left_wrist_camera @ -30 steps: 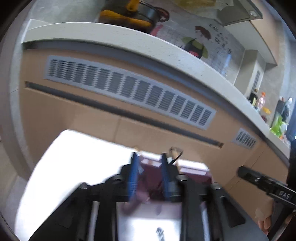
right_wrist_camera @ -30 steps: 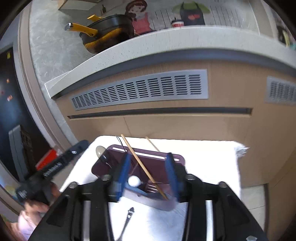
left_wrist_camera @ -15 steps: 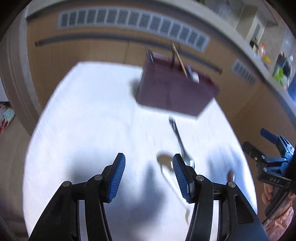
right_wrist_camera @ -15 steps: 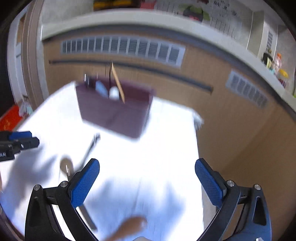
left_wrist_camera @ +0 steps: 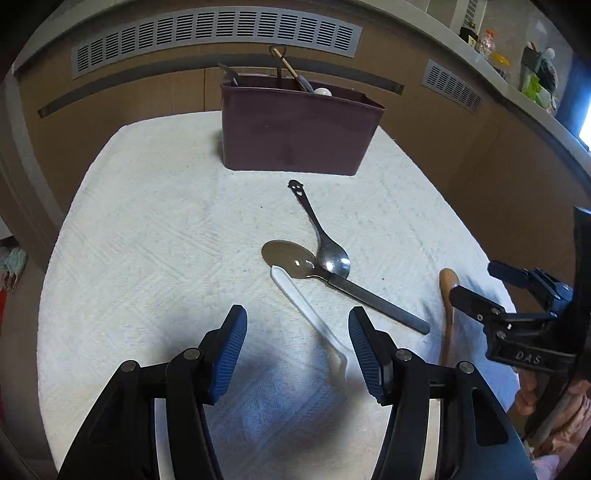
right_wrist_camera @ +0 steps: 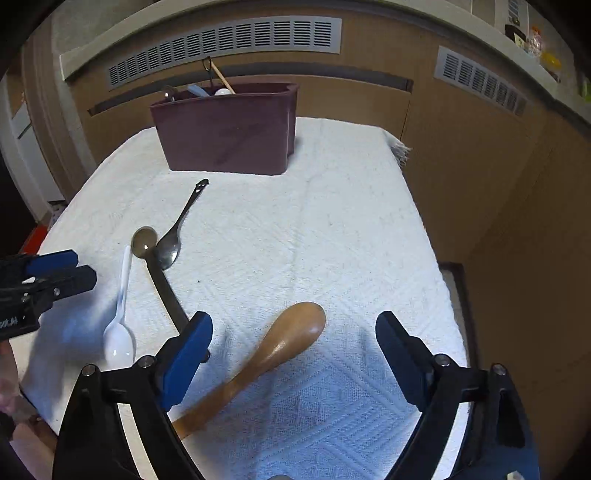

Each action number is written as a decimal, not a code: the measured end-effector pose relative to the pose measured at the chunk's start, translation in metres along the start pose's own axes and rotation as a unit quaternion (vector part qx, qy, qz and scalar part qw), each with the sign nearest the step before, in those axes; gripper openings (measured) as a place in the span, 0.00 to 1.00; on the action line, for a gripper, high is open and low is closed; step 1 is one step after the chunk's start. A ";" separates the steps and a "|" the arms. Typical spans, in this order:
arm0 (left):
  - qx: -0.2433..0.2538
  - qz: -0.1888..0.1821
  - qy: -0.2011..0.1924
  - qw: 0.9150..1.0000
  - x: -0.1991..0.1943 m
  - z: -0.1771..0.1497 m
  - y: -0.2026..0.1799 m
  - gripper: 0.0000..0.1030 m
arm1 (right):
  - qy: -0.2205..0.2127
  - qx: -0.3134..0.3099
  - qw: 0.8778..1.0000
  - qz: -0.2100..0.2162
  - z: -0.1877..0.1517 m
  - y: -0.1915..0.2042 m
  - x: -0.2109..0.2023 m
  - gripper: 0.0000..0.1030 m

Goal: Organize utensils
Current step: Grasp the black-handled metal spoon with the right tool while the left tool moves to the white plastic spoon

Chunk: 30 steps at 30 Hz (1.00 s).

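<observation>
Over the white-clothed table (left_wrist_camera: 147, 240), my left gripper (left_wrist_camera: 297, 350) hovers with its jaws opening. The white plastic spoon (left_wrist_camera: 306, 306) lies between its fingers, untouched. My right gripper (right_wrist_camera: 295, 350) is wide and closing, and the wooden spoon (right_wrist_camera: 291, 332) lies between its fingers, also untouched. A dark flat-handled spoon (left_wrist_camera: 291, 256) and a small metal spoon (left_wrist_camera: 321, 236) with a smiley handle cross in the middle. The maroon utensil holder (left_wrist_camera: 295, 129) stands at the far edge with several utensils in it. Each gripper shows at the side of the other's view.
Wooden cabinet fronts with grey vent grilles (left_wrist_camera: 214, 33) rise just behind the table. A counter with bottles (left_wrist_camera: 487, 40) runs along the upper right. The cloth's frayed corner (right_wrist_camera: 400, 149) hangs at the far right edge. A hand (left_wrist_camera: 528, 402) holds the right gripper.
Both grippers have drawn back from the holder and sunk toward the table. Both jaws have spread. The spoons on the cloth have come into view between the fingers.
</observation>
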<state>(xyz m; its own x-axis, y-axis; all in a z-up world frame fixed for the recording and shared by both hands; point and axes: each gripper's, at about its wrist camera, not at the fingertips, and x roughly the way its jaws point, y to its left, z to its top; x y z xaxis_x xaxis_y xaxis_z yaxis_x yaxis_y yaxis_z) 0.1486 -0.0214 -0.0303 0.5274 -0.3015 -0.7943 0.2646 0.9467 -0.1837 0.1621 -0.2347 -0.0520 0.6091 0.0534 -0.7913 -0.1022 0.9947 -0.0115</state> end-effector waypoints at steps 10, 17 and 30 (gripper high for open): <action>0.031 -0.094 0.074 0.992 0.020 -0.021 -0.026 0.51 | -0.016 0.003 1.000 -0.012 -0.004 -0.001 -0.004 0.85; 0.115 -0.009 0.061 0.991 0.029 -0.028 -0.046 0.53 | -0.020 -0.016 0.999 -0.024 0.006 0.000 -0.003 0.85; -0.041 0.001 0.052 0.998 0.022 0.001 0.060 0.54 | 0.025 -0.144 0.980 0.133 0.027 0.066 0.027 0.57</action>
<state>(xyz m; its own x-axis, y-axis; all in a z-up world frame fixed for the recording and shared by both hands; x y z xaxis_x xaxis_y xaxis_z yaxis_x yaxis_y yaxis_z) 0.1771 0.0281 -0.0580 0.4400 -0.2897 -0.8500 0.1933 0.9549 -0.2254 0.1935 -0.1654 -0.0574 0.4925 0.2962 -0.8184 -0.4744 0.8797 0.0329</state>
